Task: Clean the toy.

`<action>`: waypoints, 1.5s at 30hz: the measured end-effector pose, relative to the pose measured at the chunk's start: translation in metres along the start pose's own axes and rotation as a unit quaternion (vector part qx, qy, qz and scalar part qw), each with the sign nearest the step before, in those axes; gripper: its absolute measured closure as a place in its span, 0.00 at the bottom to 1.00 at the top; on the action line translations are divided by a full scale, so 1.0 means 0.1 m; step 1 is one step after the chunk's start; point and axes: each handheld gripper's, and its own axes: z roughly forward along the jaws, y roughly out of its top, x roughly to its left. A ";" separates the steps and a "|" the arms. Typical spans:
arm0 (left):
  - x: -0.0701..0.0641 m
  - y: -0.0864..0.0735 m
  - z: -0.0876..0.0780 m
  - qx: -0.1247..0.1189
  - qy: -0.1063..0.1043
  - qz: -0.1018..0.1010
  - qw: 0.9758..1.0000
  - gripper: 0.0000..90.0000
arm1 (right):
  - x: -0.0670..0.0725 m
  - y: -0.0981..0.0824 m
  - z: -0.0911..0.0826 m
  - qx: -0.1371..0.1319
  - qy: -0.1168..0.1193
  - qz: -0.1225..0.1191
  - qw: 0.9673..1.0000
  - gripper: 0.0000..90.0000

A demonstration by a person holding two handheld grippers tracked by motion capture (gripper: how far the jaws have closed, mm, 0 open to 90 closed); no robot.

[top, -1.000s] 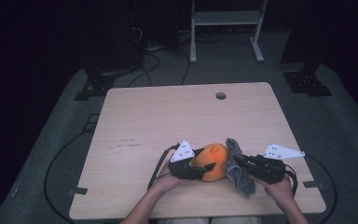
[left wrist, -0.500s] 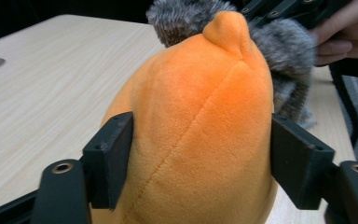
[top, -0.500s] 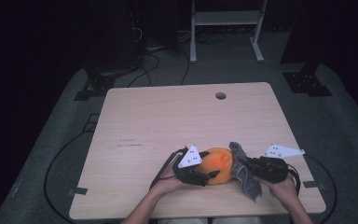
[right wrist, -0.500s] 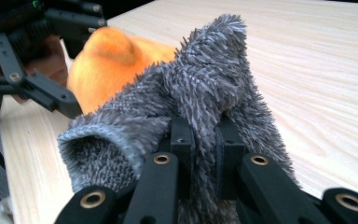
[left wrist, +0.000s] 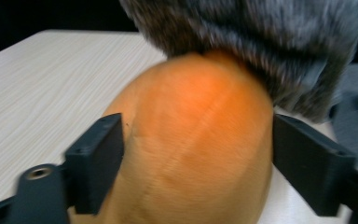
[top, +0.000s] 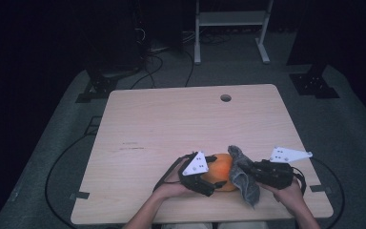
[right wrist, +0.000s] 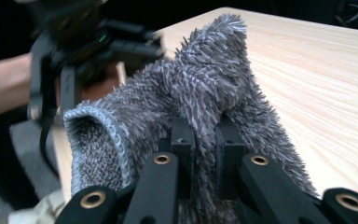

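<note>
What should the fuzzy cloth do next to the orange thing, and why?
Probably rub the cloth down across the orange ball. The left gripper has the ball between its jaws, and the right gripper pinches the cloth, which already lies against the ball's top.

1 table, 1 orange round object, 1 grey fuzzy cloth, 2 grippers: left gripper, right gripper.
</note>
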 end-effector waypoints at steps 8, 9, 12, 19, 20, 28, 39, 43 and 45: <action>0.04 -0.06 0.02 0.008 0.015 -0.020 1.000 0.32 | -0.07 -0.06 -0.01 0.003 -0.006 -0.004 1.000 0.89; 0.04 -0.06 0.02 0.005 0.016 -0.023 1.000 0.33 | -0.09 -0.09 -0.01 0.013 -0.024 -0.002 1.000 0.89; 0.02 -0.04 0.00 -0.006 0.026 -0.025 0.999 0.37 | -0.18 -0.16 -0.05 0.023 -0.050 0.009 0.998 0.89; -0.02 0.13 -0.07 0.014 0.053 -0.018 0.998 0.44 | 0.04 0.11 -0.17 -0.045 -0.028 -0.023 0.998 0.89; -0.03 0.15 -0.07 0.020 0.058 -0.016 0.998 0.45 | 0.09 0.14 -0.16 -0.046 -0.027 -0.031 0.998 0.89; -0.05 0.15 0.00 0.018 0.062 -0.036 0.997 0.33 | 0.19 0.08 0.09 0.007 -0.050 -0.054 0.997 0.90; 0.00 0.09 0.03 0.019 0.081 -0.041 0.996 0.33 | -0.10 -0.09 -0.01 0.016 -0.084 -0.009 0.996 0.89; -0.04 0.09 0.05 0.016 0.085 -0.045 0.995 0.34 | -0.06 -0.03 -0.13 -0.005 -0.084 -0.001 0.996 0.90; -0.07 0.10 0.07 0.014 0.087 -0.043 0.995 0.34 | 0.01 0.04 -0.11 -0.024 -0.060 -0.006 0.998 0.90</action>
